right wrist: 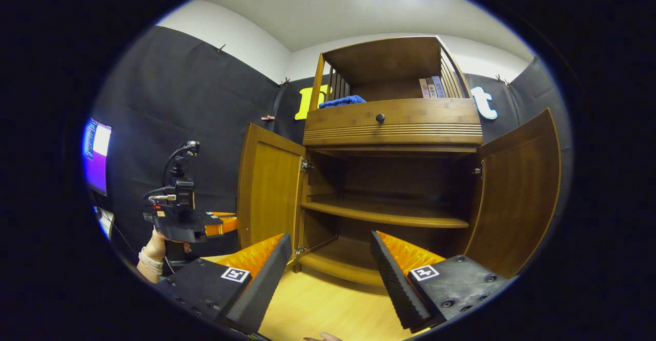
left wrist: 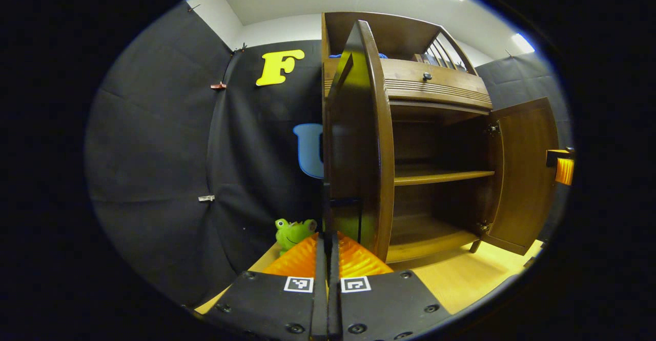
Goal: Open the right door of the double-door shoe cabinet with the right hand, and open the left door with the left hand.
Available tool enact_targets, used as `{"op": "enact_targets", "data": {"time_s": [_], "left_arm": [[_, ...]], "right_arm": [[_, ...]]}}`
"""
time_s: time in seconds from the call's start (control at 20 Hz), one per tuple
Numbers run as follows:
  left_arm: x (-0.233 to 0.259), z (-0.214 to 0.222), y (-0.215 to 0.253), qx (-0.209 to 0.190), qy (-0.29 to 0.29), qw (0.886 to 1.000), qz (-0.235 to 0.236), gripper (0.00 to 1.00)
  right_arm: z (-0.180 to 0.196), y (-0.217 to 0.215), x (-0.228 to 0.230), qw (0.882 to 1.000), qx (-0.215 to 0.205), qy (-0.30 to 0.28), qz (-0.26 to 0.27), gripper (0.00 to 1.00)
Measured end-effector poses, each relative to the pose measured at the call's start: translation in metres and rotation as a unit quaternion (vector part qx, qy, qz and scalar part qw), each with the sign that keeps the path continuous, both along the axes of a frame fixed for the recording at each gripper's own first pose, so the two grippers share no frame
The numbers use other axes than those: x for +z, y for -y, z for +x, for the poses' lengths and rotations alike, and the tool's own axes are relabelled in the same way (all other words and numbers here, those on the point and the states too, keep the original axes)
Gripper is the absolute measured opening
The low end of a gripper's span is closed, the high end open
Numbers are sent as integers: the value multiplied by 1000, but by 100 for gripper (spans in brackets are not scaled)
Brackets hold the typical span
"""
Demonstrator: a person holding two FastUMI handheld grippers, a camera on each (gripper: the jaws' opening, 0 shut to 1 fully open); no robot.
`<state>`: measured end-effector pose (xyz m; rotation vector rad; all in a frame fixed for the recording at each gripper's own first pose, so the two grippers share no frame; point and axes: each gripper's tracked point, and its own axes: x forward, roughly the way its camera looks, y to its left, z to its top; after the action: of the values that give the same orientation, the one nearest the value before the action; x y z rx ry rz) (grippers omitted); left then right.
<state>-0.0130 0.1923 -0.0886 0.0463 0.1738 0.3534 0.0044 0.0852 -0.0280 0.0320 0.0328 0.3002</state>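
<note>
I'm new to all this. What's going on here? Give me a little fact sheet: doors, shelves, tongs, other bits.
cabinet: wooden shoe cabinet, drawer with a dark knob above the doors
left door: swung open
right door: swung open
shelves: one middle shelf, bare where visible
top nook: blue cloth and some books
left tongs: closed on the left door's edge
right tongs: open, holding nothing, facing the cabinet
extra: green toy on the floor beside the cabinet

Open cabinet (right wrist: 389, 125) interior, doors (right wrist: 269, 192) swung aside
</note>
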Motion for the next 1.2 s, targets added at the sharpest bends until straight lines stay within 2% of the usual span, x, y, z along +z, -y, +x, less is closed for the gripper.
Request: {"op": "enact_targets", "data": {"time_s": [0.25,0.5,0.65,0.75,0.85,0.95,1.05,1.1,1.2], "left_arm": [[-4,-26,-14,24,-15,1000,9,5],[31,-56,17,-2,7,1000,11,5],[63,-57,60,-42,31,998,27,5],[77,-51,99,-95,51,994,12,7],[81,-41,131,-147,53,988,-13,24],[81,-36,153,-177,49,983,-27,53],[81,-24,160,-184,47,981,-31,82],[81,-18,164,-186,47,981,-29,96],[85,-10,175,-197,54,979,-20,96]], "right_arm": [[0,-8,1,1000,3,-1,4,100],[-4,-7,2,1000,-6,0,-2,98],[-6,2,6,1000,-24,3,1,98],[-6,13,7,999,-43,1,1,98],[-9,25,7,998,-62,-3,-1,98],[-12,37,6,997,-80,-6,-7,98],[-15,49,5,995,-98,-8,-13,95],[-18,55,5,994,-105,-9,-15,98],[-22,65,6,993,-117,-10,-19,95]]}}
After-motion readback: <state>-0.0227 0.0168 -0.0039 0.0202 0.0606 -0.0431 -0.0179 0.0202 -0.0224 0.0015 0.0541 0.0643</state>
